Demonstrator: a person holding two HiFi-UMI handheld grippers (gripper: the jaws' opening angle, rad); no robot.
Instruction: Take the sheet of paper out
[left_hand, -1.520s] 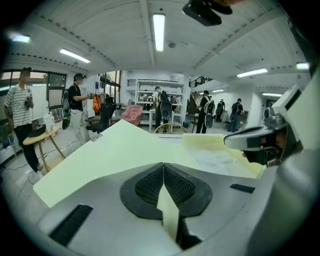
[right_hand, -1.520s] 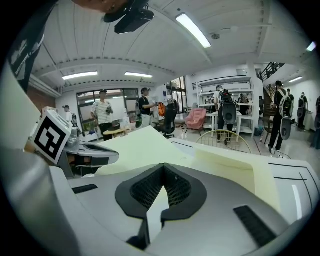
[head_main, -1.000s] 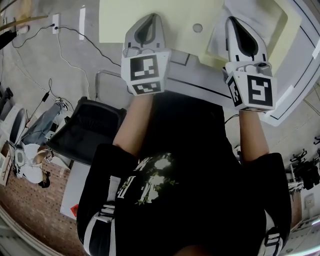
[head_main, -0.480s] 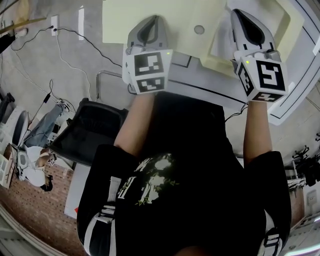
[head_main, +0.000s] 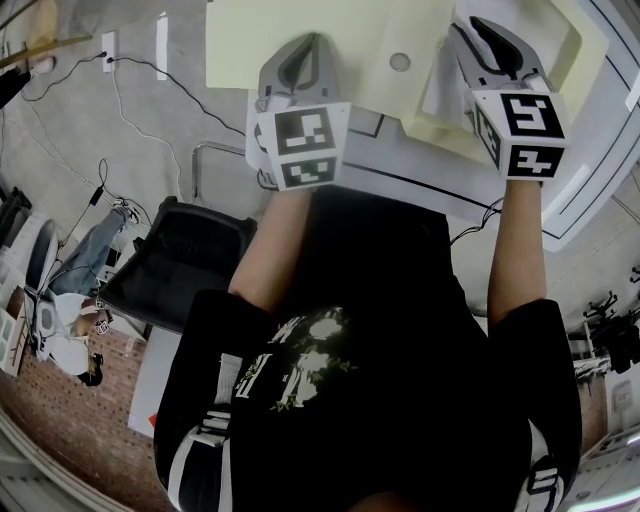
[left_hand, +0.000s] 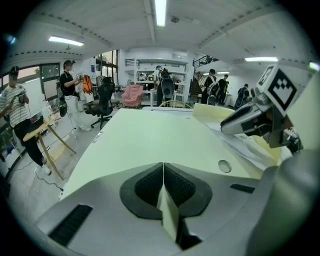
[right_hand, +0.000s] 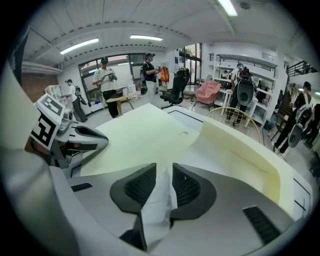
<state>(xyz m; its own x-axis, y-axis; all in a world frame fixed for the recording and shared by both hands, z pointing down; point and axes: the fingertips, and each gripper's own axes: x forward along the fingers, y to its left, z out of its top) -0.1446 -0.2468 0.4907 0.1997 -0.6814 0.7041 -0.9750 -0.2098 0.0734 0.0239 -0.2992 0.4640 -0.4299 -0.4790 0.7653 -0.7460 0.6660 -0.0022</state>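
A pale yellow folder (head_main: 350, 40) lies open on the white table (head_main: 420, 165). My left gripper (head_main: 300, 42) is shut on the folder's near edge, and a thin yellow flap (left_hand: 167, 207) shows pinched between its pads. My right gripper (head_main: 480, 28) is shut on a white sheet of paper (right_hand: 159, 202), which hangs crumpled out of its jaws. More of the sheet (head_main: 440, 85) lies inside the folder, under its raised yellow cover (right_hand: 245, 145). Each gripper shows in the other's view: the right gripper (left_hand: 250, 120) and the left gripper (right_hand: 75, 137).
A round hole (head_main: 400, 62) marks the folder's lower leaf. A black office chair (head_main: 180, 265) stands behind me at the left, with cables (head_main: 120, 110) on the floor. Several people (right_hand: 105, 75) and chairs (left_hand: 131, 95) are in the room beyond the table.
My right gripper has moved up and away from me with the white sheet in it. The left gripper has hardly shifted and stays clamped on the folder.
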